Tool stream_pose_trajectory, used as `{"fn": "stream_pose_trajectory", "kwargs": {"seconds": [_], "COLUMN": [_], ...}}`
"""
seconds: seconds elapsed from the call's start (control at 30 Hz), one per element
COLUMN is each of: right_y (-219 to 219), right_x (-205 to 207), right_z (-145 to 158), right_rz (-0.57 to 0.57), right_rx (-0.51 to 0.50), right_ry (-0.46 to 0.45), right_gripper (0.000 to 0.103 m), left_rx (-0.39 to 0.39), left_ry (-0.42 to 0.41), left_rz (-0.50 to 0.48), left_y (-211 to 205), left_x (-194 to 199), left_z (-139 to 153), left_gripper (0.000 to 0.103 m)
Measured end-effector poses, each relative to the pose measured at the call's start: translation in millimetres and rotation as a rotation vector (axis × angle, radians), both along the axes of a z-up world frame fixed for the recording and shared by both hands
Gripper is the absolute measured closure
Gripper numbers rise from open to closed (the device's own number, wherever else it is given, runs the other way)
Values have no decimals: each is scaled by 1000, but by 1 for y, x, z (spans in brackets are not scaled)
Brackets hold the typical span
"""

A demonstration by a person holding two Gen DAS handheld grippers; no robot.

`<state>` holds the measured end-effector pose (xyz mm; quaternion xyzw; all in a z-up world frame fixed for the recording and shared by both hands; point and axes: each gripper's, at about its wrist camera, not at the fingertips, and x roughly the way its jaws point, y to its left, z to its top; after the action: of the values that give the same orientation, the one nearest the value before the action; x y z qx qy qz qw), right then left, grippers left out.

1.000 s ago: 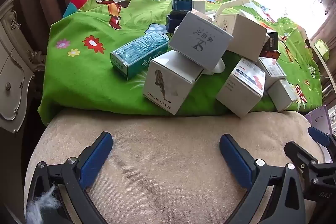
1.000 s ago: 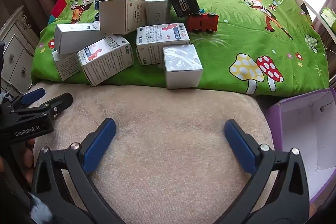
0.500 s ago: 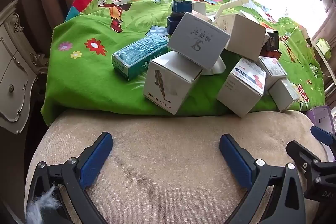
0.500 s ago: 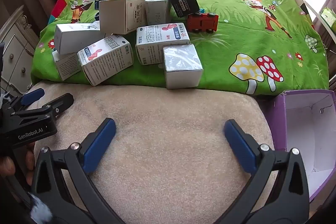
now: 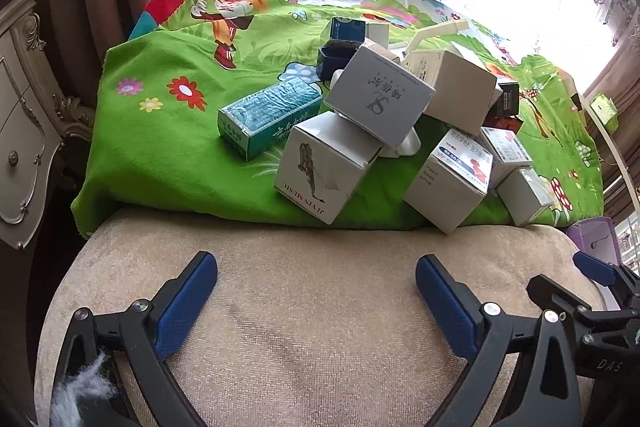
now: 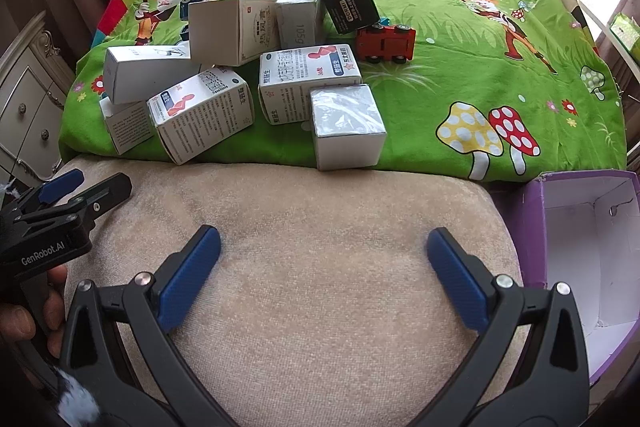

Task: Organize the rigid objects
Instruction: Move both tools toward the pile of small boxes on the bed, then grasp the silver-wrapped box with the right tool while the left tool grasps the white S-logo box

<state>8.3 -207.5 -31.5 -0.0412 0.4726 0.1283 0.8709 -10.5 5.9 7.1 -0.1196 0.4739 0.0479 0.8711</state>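
Note:
A heap of several cardboard boxes lies on a green cartoon-print cloth. In the left wrist view a teal box, a white box printed with a figure and a grey box are nearest. In the right wrist view a silver-topped white box, red-and-blue labelled cartons, a black box and a red toy car show. My left gripper and right gripper both hover open over a beige cushion, holding nothing, short of the heap.
An open purple box with a white inside stands to the right of the cushion. A cream carved cabinet is at the left. A hand holds the left gripper's body. Bright curtained windows lie behind the cloth.
The left wrist view has shifted slightly, with the heap sitting a little lower. The purple box shows more in the right wrist view. Both grippers stay open.

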Motion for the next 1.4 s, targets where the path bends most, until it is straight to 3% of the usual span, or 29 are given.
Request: {"fn": "stream_pose_trajectory", "kwargs": {"seconds": [0.2, 0.47, 0.73, 0.83, 0.93, 1.13, 1.4], "right_y": [-1, -3, -14, -18, -18, -24, -14], "right_x": [2, 2, 6, 6, 12, 32, 53], "right_z": [-1, 1, 5, 8, 11, 18, 17], "right_rz": [-3, 6, 72, 66, 78, 60, 65], "right_rx": [2, 4, 54, 86, 51, 93, 53], "right_ry": [-1, 6, 51, 35, 17, -28, -46], "right_gripper": [0, 0, 0, 0, 0, 0, 4], "left_rx": [-31, -50, -76, -47, -8, 84, 123], "left_ry": [-42, -117, -215, -233, -248, -232, -198], "left_rz": [-1, -19, -61, -83, -92, -182, -243], "left_y": [2, -1, -4, -7, -5, -12, -17], "left_x": [-5, -13, -17, -11, -1, 22, 43], "left_z": [2, 13, 33, 41, 49, 54, 49], "left_gripper": [12, 35, 36, 36, 36, 36, 36]}}
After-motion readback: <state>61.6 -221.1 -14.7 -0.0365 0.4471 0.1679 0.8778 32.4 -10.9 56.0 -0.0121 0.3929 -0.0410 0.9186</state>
